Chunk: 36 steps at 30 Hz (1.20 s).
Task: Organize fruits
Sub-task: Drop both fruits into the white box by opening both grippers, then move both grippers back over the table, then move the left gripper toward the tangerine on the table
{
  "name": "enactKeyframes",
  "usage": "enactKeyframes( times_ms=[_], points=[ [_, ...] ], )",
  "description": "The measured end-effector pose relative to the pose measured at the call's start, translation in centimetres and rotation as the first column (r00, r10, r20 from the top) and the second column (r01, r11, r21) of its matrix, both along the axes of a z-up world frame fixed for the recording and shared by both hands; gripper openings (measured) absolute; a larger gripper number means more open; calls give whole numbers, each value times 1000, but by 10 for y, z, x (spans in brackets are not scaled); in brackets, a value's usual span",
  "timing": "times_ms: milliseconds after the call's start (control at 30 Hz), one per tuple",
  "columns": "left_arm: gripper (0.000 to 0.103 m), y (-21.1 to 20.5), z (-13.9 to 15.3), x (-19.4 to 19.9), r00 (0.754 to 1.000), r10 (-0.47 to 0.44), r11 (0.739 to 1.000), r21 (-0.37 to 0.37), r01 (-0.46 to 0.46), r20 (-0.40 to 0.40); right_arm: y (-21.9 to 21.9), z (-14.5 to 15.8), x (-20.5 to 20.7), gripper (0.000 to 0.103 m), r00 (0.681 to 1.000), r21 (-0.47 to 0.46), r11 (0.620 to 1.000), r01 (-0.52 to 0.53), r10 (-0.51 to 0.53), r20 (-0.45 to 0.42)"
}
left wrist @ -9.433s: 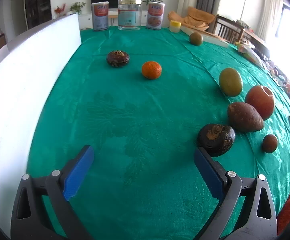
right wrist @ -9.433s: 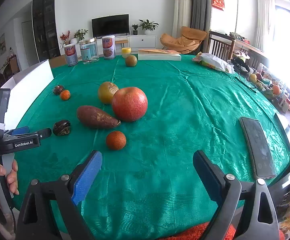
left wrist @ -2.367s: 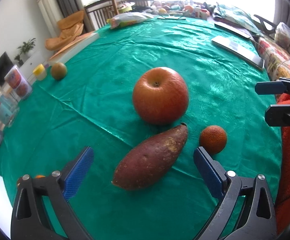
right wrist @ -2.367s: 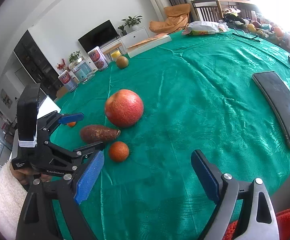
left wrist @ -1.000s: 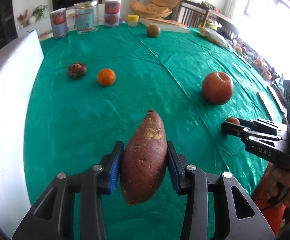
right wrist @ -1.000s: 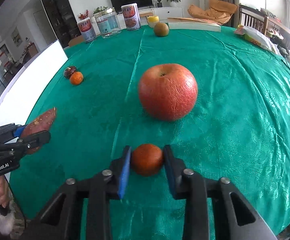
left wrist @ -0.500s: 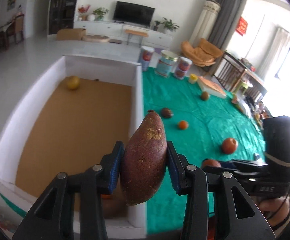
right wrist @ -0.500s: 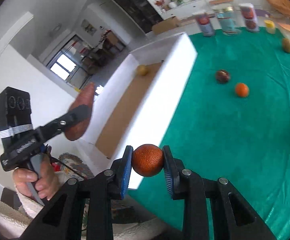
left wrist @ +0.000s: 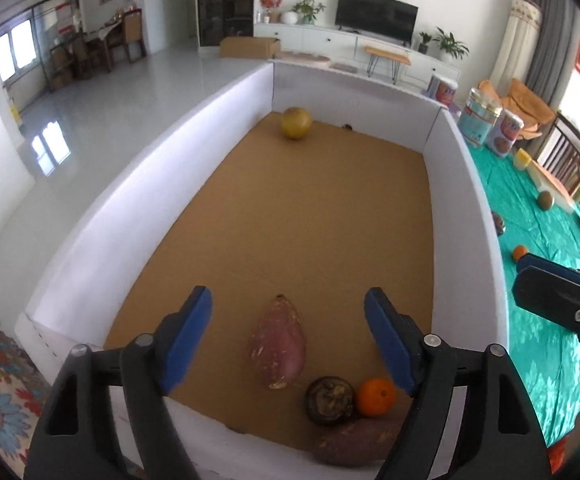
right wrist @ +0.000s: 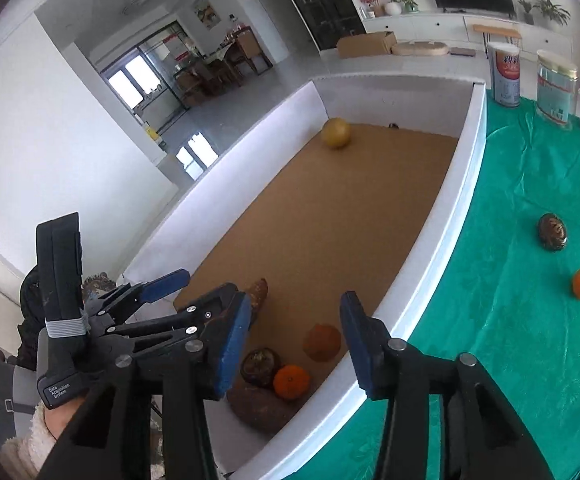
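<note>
Right wrist: both grippers' fingers just opened, released, above box (right wrist: pixel 464 184); cans (right wrist: pixel 552 88) behind.

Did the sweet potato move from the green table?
Yes. The sweet potato left the green tablecloth and is now inside the white box, below the open left gripper.

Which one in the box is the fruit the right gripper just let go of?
Look in the white box, at its near end by the table-side wall. The dull orange fruit sits between the right gripper fingers, paler than the bright mandarin nearby.
</note>
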State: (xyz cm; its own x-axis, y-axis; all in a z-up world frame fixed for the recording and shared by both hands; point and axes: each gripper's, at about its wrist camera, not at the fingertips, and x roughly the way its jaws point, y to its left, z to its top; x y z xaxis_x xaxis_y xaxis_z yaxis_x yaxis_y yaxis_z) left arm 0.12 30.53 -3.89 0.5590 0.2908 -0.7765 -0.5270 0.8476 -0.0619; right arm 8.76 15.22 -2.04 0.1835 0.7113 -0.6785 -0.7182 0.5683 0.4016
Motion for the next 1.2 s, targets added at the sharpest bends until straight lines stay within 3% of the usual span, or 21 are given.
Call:
enactKeyframes(
  times_ms=[133,200,267,333,400,467,533,600,800,1000,1200],
  points=[
    [87,-39,36,6,986,-108,994,11,108,128,-76,18,-14,85,979,36,991,130,-134,154],
    [90,-75,50,9,960,-208,978,7,210,185,-124,10,-24,90,950,12,976,219,-215,225],
    [93,-116,55,14,921,-322,942,-17,334,221,-175,-10,-27,90,916,-31,940,339,-322,238],
    [95,-160,49,25,868,-442,883,-63,466,227,-228,-35,-28,90,861,-64,876,478,-452,233],
    [95,-202,27,42,820,-535,816,-128,564,201,-278,-57,-26,90,786,-103,786,610,-585,200],
    [95,-235,-1,63,802,-578,787,-157,597,151,-321,-74,-28,90,710,-99,704,704,-689,149],
    [95,-259,-28,82,808,-583,797,-132,589,86,-347,-81,-24,90,656,-87,651,754,-751,74],
    [95,-268,-49,98,823,-566,819,-85,567,33,-357,-80,-22,90,636,-58,633,772,-771,38],
    [95,-257,-81,126,872,-489,871,57,489,-10,-340,-96,-11,90,662,-194,639,744,-745,83],
    [95,-239,-100,135,899,-436,899,20,437,-42,-342,-111,-8,90,647,-244,612,752,-755,101],
    [98,-242,-103,137,894,-444,895,24,446,-63,-350,-112,-7,90,629,-233,601,765,-774,69]
  ],
)
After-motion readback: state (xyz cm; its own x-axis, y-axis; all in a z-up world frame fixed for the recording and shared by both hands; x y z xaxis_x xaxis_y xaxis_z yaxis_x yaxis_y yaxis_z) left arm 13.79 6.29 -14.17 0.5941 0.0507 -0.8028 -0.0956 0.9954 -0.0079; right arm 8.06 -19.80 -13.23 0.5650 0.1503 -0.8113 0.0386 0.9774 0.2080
